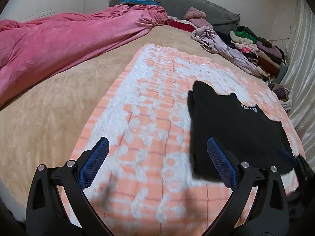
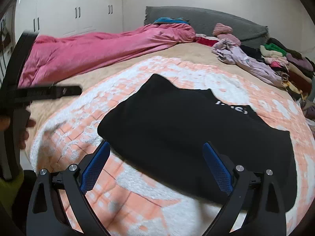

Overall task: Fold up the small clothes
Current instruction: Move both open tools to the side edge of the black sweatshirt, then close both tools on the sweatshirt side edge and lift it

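Black garment (image 2: 177,129), white lettering blurred, unreadable, on peach-and-white blanket (image 2: 137,202)

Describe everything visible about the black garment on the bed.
The black garment is soft, matte fabric lying flat on the orange-and-white blanket, apparently already folded into a thick, roughly rectangular shape. White lettering shows near its far edge, too blurred to read. Two pointed corners stick up along that edge. Neither the left gripper nor the right gripper holds it; both stand open above its near edge.
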`<move>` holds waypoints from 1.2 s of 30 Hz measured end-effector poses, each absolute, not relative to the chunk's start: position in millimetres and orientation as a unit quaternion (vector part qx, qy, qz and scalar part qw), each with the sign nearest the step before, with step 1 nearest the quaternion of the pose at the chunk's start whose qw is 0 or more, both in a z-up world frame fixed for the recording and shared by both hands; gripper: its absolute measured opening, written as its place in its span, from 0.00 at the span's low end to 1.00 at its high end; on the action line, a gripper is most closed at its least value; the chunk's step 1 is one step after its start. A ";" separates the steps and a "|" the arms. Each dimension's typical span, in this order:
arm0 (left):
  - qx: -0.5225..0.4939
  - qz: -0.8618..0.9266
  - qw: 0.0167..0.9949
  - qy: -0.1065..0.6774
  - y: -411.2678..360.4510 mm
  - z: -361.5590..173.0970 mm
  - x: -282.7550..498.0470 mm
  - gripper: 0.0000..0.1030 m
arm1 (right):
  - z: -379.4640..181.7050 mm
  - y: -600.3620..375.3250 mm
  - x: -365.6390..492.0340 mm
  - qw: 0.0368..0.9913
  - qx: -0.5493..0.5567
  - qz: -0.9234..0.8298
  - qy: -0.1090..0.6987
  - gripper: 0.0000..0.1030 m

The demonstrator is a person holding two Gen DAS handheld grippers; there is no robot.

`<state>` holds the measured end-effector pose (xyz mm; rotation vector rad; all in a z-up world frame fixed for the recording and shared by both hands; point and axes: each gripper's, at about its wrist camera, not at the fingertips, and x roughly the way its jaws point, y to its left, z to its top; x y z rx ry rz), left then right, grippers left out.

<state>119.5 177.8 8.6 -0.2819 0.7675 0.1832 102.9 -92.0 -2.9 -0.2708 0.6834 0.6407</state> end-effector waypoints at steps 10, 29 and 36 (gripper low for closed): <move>-0.121 0.072 0.898 0.417 174.5 -3.1 174.0 0.91 | -40.3 -54.3 104.3 0.861 -0.184 0.325 0.345 0.92; -0.203 -0.024 0.848 0.488 154.6 -46.2 268.6 0.90 | -62.7 -27.7 122.1 0.870 -0.261 0.294 0.298 0.22; -0.231 -0.055 0.830 0.504 142.5 -54.5 277.7 0.78 | -41.6 -65.0 134.0 0.877 -0.137 0.340 0.311 0.11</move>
